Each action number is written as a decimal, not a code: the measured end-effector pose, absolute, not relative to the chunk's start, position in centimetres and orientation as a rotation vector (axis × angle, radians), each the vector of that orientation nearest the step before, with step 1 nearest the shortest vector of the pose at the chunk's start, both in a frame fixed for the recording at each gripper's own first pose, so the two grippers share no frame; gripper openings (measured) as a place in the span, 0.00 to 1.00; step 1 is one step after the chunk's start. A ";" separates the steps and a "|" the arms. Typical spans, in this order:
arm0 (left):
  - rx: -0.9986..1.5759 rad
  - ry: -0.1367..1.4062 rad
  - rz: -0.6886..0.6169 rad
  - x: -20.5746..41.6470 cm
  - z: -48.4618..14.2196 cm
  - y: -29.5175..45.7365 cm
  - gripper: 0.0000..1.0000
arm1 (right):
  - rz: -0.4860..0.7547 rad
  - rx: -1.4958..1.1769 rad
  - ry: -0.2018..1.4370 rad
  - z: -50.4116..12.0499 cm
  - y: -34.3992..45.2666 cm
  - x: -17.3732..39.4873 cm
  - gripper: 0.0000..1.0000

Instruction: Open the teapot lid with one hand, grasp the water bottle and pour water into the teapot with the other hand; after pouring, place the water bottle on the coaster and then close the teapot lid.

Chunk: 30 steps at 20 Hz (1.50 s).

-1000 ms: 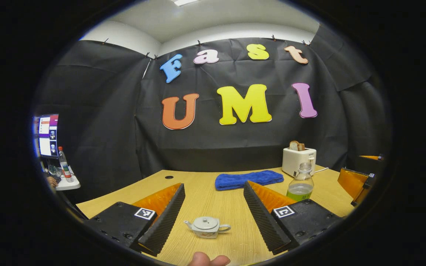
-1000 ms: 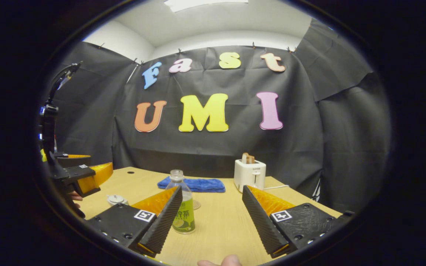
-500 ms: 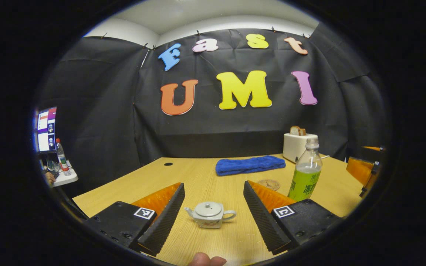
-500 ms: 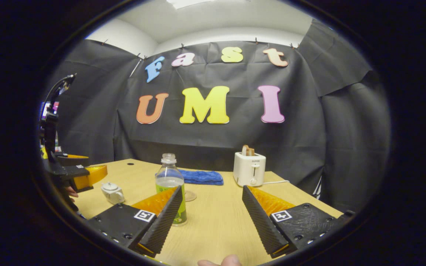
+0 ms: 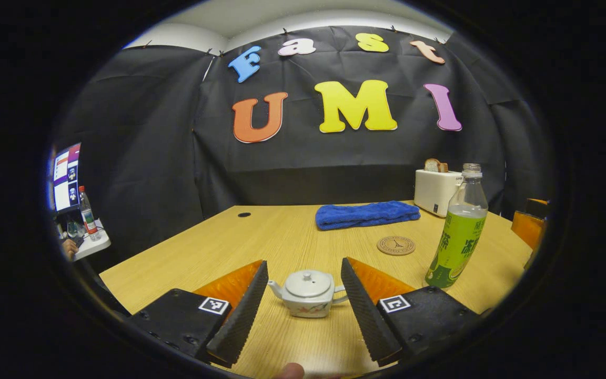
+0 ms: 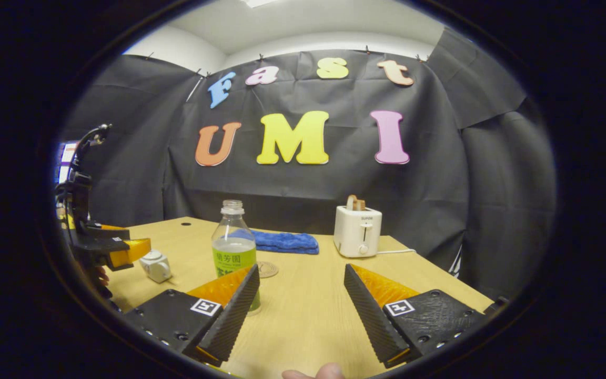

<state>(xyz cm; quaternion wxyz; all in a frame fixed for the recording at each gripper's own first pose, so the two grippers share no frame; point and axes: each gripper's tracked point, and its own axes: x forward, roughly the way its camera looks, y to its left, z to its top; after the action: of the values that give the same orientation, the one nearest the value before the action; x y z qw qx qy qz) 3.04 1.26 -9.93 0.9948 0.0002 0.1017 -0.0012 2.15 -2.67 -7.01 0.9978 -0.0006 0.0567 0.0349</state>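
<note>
On the light wooden table (image 5: 282,237), the left gripper (image 5: 300,308) brackets a small white ceramic teapot (image 5: 308,293), lid on, jaws spread and clear of it. The right gripper (image 6: 301,310) gapes beside an uncapped clear plastic green-labelled water bottle (image 6: 234,247) near a round brown coaster (image 5: 396,245).

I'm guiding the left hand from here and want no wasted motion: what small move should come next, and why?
Probably ease the left tool forward and down until its fingers flank the lid knob, then close. The teapot sits between the open fingers with its lid on, and nothing is gripped yet. The water bottle stands uncapped and upright by the coaster, so pouring waits on the lid.
</note>
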 end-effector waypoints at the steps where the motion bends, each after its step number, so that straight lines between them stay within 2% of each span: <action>1: -0.002 0.218 -0.004 3.5 -10.3 1.1 0.84 | 0.061 -0.003 0.110 -6.9 -3.1 2.3 0.97; 6: 0.003 0.270 0.013 5.1 -11.6 1.1 0.69 | 0.039 0.010 0.112 -7.0 -4.4 2.8 0.97; 8: 0.001 0.294 0.012 5.1 -12.2 1.0 0.57 | 0.036 0.012 0.116 -7.0 -4.5 2.9 0.97; 9: 0.004 0.296 0.021 5.2 -12.1 1.1 0.46 | 0.037 0.014 0.117 -7.0 -4.4 2.9 0.97; 12: 0.020 0.299 0.040 5.7 -12.2 1.5 0.33 | 0.048 0.004 0.118 -7.1 -3.9 3.0 0.97; 15: 0.032 0.295 0.047 5.8 -12.0 1.7 0.12 | 0.081 -0.004 0.118 -6.8 -2.5 3.3 0.97; 17: 0.008 0.283 0.044 5.9 -11.7 1.8 0.06 | 0.109 -0.009 0.119 -6.9 -1.5 3.4 0.97; 21: -0.027 0.258 0.008 6.0 -10.9 1.6 0.03 | 0.177 -0.007 0.151 -8.0 0.6 3.6 0.97; 30: -0.038 0.200 -0.056 3.9 -8.3 2.6 0.03 | 0.259 0.072 0.191 -9.6 4.8 4.9 0.96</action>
<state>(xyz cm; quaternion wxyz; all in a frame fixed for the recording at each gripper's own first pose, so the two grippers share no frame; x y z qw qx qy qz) 3.87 2.58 -8.27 0.9944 -0.0191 0.1000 -0.0280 4.89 4.76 -9.55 0.9864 0.0359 0.0950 0.1291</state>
